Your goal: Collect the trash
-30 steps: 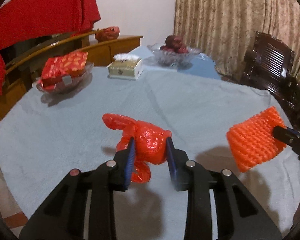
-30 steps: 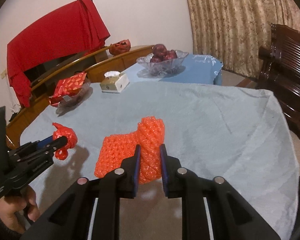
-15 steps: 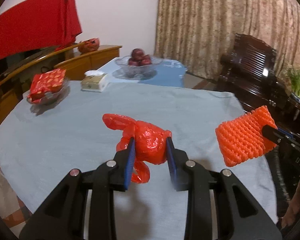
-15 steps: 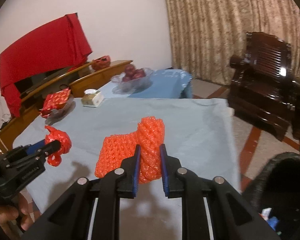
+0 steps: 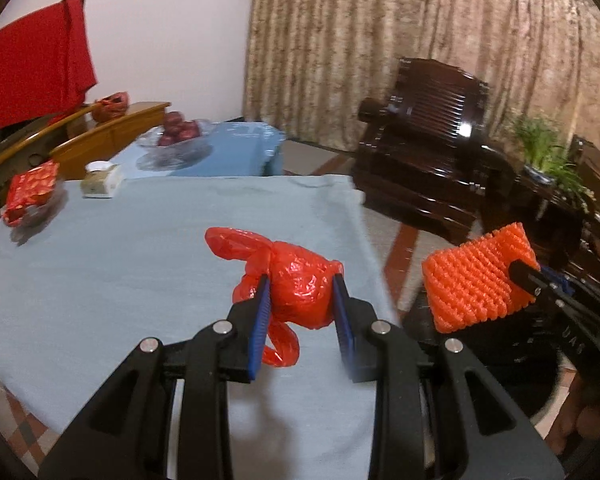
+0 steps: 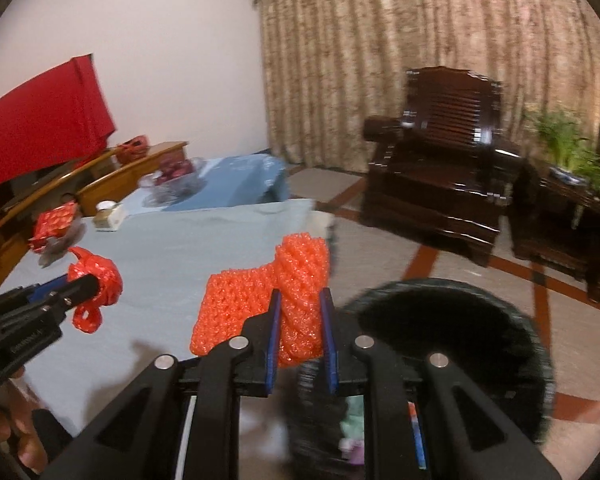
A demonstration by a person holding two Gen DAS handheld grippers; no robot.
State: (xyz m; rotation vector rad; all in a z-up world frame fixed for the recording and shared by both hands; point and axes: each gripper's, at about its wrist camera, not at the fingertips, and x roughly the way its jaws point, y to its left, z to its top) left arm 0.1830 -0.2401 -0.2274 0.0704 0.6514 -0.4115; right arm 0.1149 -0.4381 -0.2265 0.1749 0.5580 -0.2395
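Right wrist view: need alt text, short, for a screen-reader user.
The right gripper is shut on an orange foam net, held above the rim of a dark trash bin on the floor beside a blue-covered table. At left, the left gripper holds a crumpled red plastic bag over the table.

Beige curtain (image 6: 420, 60), dark wood armchair (image 6: 440, 184), tiled floor (image 6: 440, 264).

The crumpled red plastic bag (image 5: 300, 292) is sitting in the left claw (image 5: 301, 312) above the cloth-covered counter (image 5: 100, 272); right of it, the orange foam fruit net (image 6: 296, 304) is hanging in the right claw (image 6: 300, 328) near the round black trash bin (image 6: 512, 332) on the floor.
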